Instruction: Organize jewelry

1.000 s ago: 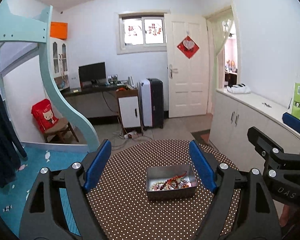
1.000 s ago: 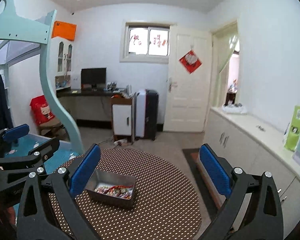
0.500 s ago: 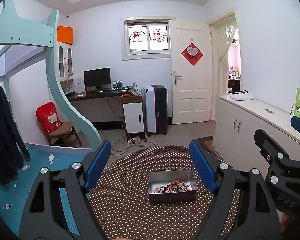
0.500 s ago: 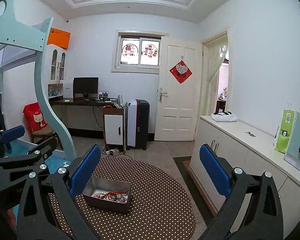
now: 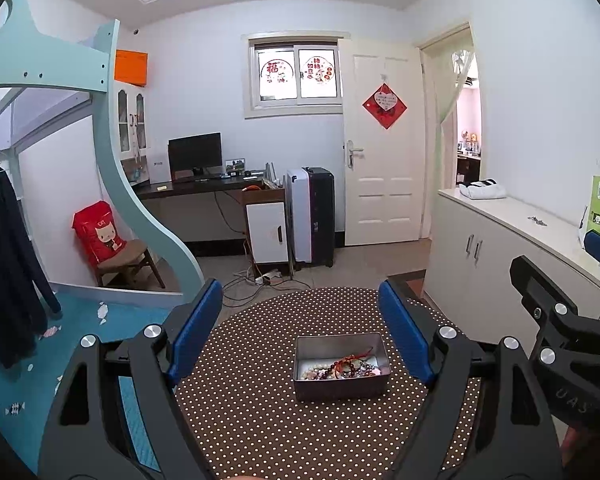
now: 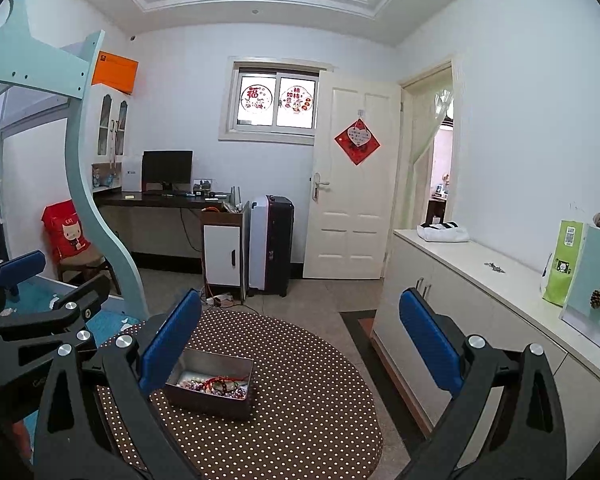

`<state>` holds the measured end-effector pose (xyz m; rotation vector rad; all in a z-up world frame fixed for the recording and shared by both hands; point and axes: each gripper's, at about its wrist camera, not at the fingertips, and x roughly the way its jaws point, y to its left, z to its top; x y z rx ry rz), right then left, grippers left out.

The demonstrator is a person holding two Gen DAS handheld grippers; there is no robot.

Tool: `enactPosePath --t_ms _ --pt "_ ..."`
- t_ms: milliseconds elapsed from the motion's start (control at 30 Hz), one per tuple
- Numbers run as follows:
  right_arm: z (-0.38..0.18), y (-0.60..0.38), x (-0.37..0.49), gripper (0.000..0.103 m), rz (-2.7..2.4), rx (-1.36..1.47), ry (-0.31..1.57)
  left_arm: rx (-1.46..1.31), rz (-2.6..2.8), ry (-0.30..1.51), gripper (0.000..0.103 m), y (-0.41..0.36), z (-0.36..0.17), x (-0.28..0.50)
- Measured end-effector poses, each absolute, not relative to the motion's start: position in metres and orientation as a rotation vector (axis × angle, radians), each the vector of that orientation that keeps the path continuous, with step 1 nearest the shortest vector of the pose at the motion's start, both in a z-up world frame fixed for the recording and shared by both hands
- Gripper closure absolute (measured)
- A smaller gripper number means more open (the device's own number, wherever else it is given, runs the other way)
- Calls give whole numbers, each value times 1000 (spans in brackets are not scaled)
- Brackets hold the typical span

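A rectangular metal tin (image 5: 340, 384) sits on a round brown polka-dot table (image 5: 260, 420). It holds a tangle of bead bracelets and red cord jewelry (image 5: 346, 366). My left gripper (image 5: 300, 336) is open and empty, held above and short of the tin. My right gripper (image 6: 300, 344) is open and empty, to the right of the tin (image 6: 212, 396), whose jewelry (image 6: 216, 384) shows inside. The right gripper's arm shows at the right edge of the left wrist view.
A white cabinet counter (image 6: 500, 280) runs along the right wall with a green bag (image 6: 562, 268) on it. A teal bunk-bed frame (image 5: 140, 208) stands at left. A desk, monitor, suitcase (image 5: 312, 216) and door are at the back.
Both grippers have tilted upward and risen, so the tin and table sit lower and smaller in both views and more ceiling shows. Both jaws stay open.
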<state>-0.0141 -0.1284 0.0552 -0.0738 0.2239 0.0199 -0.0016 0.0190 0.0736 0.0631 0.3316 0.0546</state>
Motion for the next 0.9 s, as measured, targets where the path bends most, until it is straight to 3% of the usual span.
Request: enactPosePath --t_ms 900 --pt "54 -129 -14 7 25 -65 269 57 52 385 22 23 64 -9"
